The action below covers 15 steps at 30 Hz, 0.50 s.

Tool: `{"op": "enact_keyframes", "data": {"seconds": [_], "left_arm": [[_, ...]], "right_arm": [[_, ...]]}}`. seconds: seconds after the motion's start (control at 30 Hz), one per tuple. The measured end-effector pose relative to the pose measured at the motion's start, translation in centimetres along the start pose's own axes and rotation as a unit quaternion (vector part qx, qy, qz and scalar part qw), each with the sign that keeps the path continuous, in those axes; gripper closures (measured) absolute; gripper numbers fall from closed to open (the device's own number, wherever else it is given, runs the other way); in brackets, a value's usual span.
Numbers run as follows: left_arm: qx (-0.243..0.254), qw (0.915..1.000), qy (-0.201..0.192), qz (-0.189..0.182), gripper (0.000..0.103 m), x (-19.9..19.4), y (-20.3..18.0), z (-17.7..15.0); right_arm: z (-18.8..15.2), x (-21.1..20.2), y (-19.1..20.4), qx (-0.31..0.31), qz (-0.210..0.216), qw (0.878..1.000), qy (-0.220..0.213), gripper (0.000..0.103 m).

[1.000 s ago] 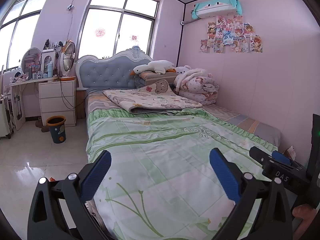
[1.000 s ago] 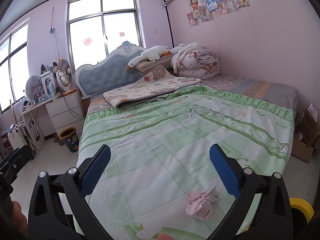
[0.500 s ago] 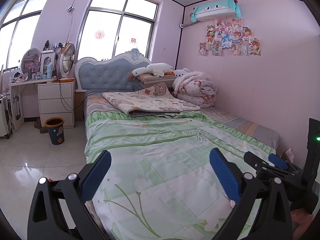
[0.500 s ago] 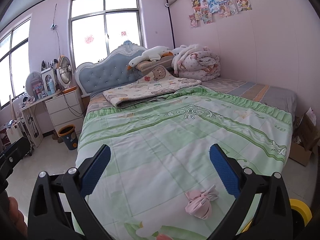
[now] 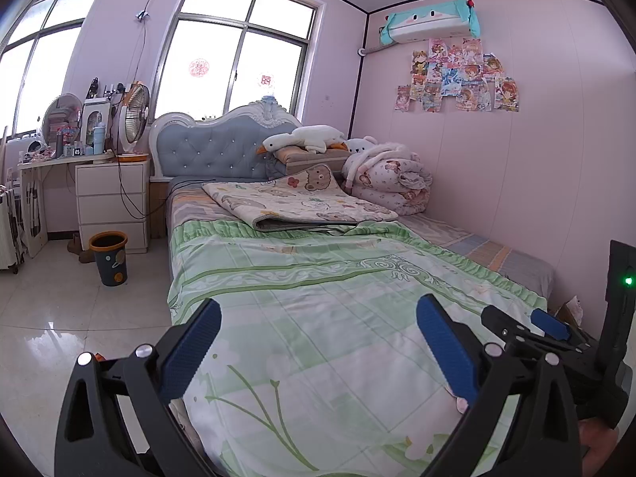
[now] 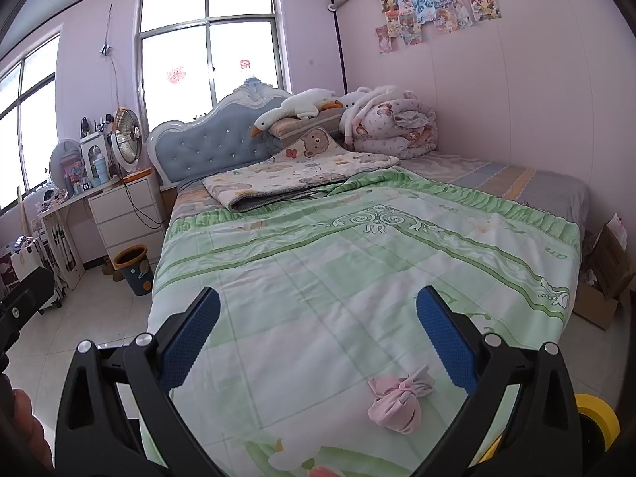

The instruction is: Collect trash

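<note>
Bed [image 6: 357, 262], pink knotted bag [image 6: 395, 401]

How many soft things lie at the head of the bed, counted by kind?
White goose plush toy: 1
White bear plush toy: 1
Rolled floral quilt: 1
Folded bear-print blanket: 1
Brown pillow: 1
Total: 5

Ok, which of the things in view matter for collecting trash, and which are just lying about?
For the job:
- pink tied bag on the green bedspread
- waste bin on the floor beside the bed
- left gripper and right gripper, both open

Just lying about:
- goose plush
- bear-print blanket
- rolled quilt
- cardboard box
</note>
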State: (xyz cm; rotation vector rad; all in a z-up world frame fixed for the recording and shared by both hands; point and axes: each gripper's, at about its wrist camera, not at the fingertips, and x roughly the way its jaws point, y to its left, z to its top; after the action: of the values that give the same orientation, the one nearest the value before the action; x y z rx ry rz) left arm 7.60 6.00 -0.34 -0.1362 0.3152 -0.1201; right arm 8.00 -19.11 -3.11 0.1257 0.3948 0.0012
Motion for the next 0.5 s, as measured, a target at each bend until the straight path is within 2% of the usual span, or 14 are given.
{"op": "enact_keyframes", "data": {"seconds": [0.5], "left_arm": [[0.002, 1.0, 0.003, -0.005, 0.008, -0.09, -0.26, -0.2]], "right_arm": [[-0.38, 0.07, -0.48, 0.004, -0.007, 1.0, 0.004, 0.008]]}}
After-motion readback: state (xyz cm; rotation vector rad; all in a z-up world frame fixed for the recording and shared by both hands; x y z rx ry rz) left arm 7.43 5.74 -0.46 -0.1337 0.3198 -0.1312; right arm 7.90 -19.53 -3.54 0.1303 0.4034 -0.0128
